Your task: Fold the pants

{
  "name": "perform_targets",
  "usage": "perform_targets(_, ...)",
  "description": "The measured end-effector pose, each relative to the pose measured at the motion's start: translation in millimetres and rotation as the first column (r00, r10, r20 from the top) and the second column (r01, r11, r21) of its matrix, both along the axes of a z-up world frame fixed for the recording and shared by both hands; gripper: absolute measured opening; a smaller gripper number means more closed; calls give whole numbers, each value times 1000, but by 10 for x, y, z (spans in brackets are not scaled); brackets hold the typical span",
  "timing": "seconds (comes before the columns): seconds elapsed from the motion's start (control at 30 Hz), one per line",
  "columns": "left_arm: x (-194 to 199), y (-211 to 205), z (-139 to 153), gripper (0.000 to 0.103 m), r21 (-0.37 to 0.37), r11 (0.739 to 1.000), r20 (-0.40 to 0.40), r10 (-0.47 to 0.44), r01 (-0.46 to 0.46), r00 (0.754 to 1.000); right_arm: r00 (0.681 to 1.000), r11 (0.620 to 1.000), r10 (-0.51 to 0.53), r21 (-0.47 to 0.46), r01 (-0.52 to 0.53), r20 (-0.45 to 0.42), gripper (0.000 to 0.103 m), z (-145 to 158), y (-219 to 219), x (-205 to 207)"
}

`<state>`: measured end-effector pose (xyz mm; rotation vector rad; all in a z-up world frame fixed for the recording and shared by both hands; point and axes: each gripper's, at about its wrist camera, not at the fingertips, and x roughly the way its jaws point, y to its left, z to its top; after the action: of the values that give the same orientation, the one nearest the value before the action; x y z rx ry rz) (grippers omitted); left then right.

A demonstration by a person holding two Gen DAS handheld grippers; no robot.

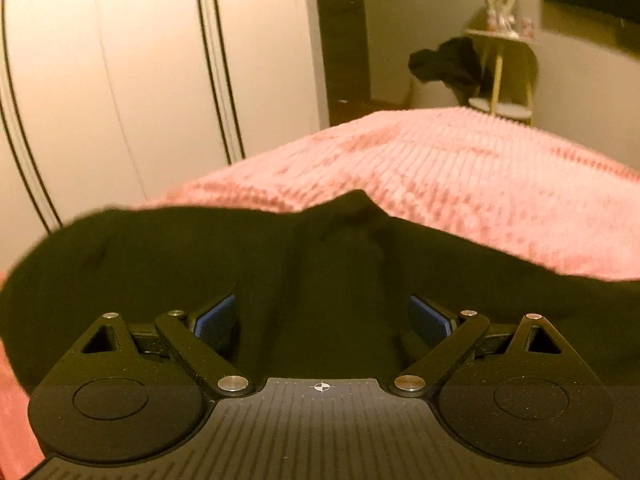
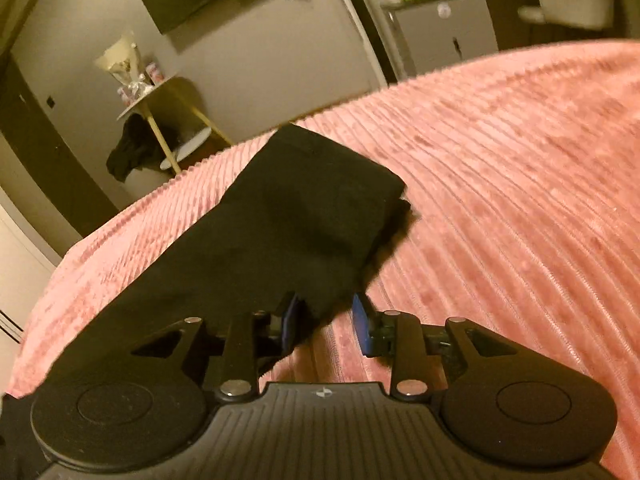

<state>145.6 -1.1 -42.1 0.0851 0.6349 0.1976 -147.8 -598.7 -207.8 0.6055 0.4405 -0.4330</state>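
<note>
Though the black pants already lie as a narrow doubled strip on the pink bed, the crosswise folds look undone, with left gripper and right gripper fingers spread, gripping nothing.

pink bedspread, white wardrobe, side table

No readable text, brand, label or number in either view. Only sign: a small crosshair alignment mark on the ribbed body of the left gripper, centred just behind the jaws; a similar mark on the right gripper, blurred. Small packages on the side table carry print too blurred to read.
</note>
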Motion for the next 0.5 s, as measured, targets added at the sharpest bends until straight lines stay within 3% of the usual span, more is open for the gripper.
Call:
perform_targets(0.07, 98, 44, -90, 97, 45, 999, -20, 18, -18, 1000, 1000, 1000, -8, 18, 8, 0, 30, 94, -50, -158)
perform_targets(0.13, 222, 184, -240, 103, 85, 995, -92, 64, -56, 994, 1000, 998, -19, 60, 19, 10, 31, 112, -100, -202)
perform_targets(0.17, 217, 277, -255, 103, 68, 996, -76, 61, -56, 995, 999, 996, -34, 78, 32, 19, 33, 156, -172, -228)
perform_targets(0.23, 218, 399, -198, 103, 68, 990, -73, 129, -124, 989, 997, 992, -66, 114, 61, 43, 44, 171, -304, -324)
perform_targets(0.33, 130, 505, -92, 103, -28, 984, -84, 174, -176, 981, 993, 974, -71, 223, 47, 100, 50, 129, -518, -436)
perform_targets(0.5, -235, 330, 23, 103, -149, 986, -89, 63, -76, 994, 978, 931, -102, 365, 30, 180, 50, -33, -793, -358)
